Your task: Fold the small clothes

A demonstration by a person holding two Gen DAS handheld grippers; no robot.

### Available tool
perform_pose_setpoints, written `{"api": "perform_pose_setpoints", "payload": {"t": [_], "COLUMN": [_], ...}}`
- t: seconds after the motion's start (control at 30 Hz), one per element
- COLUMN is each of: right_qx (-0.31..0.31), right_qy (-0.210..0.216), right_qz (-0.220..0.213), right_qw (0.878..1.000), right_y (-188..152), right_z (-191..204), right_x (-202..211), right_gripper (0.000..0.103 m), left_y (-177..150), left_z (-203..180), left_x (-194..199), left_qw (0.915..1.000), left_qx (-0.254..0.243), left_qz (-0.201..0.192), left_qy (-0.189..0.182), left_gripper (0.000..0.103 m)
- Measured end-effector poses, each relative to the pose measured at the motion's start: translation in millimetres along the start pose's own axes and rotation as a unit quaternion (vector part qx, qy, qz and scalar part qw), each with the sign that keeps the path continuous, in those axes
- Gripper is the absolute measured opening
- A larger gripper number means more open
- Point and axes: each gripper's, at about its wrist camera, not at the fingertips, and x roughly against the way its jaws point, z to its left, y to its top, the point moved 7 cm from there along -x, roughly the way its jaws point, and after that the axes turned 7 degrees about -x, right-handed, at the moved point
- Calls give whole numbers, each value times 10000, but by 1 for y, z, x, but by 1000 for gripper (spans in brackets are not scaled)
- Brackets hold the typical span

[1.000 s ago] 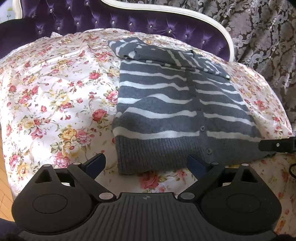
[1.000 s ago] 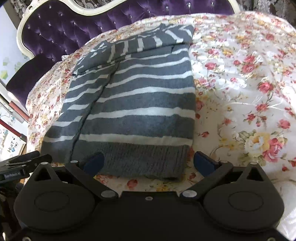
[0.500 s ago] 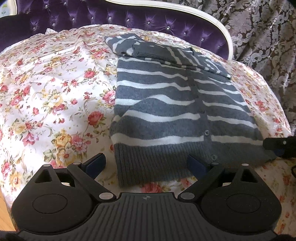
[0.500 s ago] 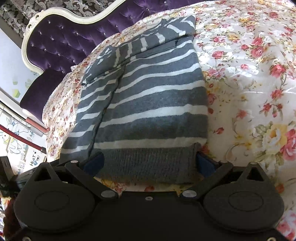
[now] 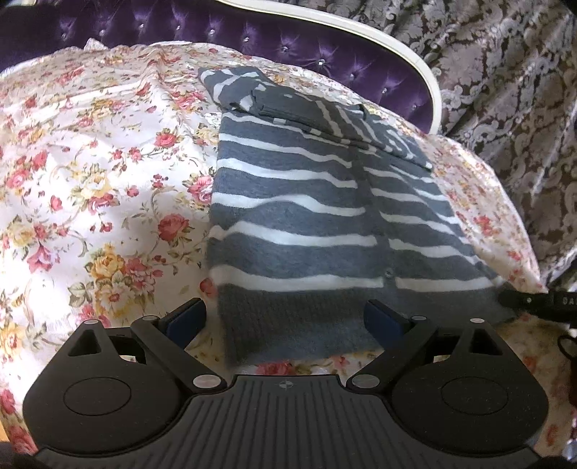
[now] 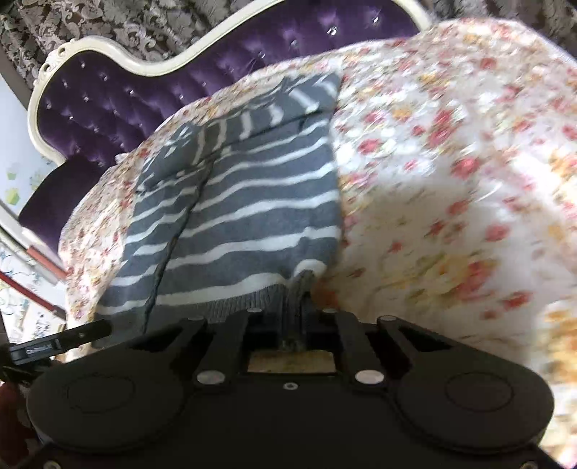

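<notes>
Left gripper [image 5: 285,321]: angled down toward the bed, jaws spread wide, holding nothing. Blue fingertips [image 5: 185,317] stand either side of the near left corner of the cardigan [image 5: 295,223]; the right-hand tip lies over the ribbed hem, whether it touches the knit I cannot tell

Right gripper [image 6: 297,306]: also pitched down, jaws have just been closing and now sit nearly together, pinched on the near right corner of the cardigan's ribbed hem [image 6: 299,288]. Knit bunches into a small peak between the jaws, lifted a little off the floral bedspread [image 6: 450,180]. Right-wrist view is motion-blurred on the bedspread side

Cardigan: grey with white stripes, lying flat on the bedspread, hem toward both grippers, button placket running away down the middle. Sleeves [image 5: 324,115] folded across the far end, over the shoulders

In the left view the right gripper's black tip [image 5: 533,301] shows at the hem's far right corner

Beyond the cardigan: purple tufted headboard [image 5: 252,32] with cream trim, then patterned curtain [image 5: 505,72]
</notes>
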Motion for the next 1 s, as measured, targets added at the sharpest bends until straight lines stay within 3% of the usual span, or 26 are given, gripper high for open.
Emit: {"api": "perform_pose_setpoints", "payload": {"t": [0.27, 0.33, 0.4, 0.57, 0.63, 0.7, 1.0], "right_qx": [9, -3, 6, -75, -105, -154, -542], "right_qy": [-52, 2, 34, 118, 151, 200, 770], "right_qz": [-23, -5, 4, 2, -14, -14, -165], "right_qw": [10000, 10000, 10000, 9999, 9998, 9997, 9954], "right_y": [2, 0, -2, -3, -3, -3, 8], "right_z": [-4, -2, -1, -1, -2, -2, -2], "right_x": [6, 6, 5, 4, 5, 5, 16], "right_gripper": [14, 14, 14, 15, 15, 15, 15], "left_y": [0, 0, 2, 6, 6, 4, 33], "left_z": [3, 2, 1, -1, -2, 0, 5], "left_x": [1, 3, 3, -1, -4, -5, 39], "left_qw": [9995, 9994, 9994, 9992, 9990, 9981, 9929], "left_qx": [317, 333, 349, 358, 403, 550, 745], "left_qz": [-33, -40, -44, -95, -91, -94, -856], "left_qy": [-13, 0, -3, -134, -180, -279, -343], "left_gripper": [93, 78, 72, 46, 21, 11, 9]}}
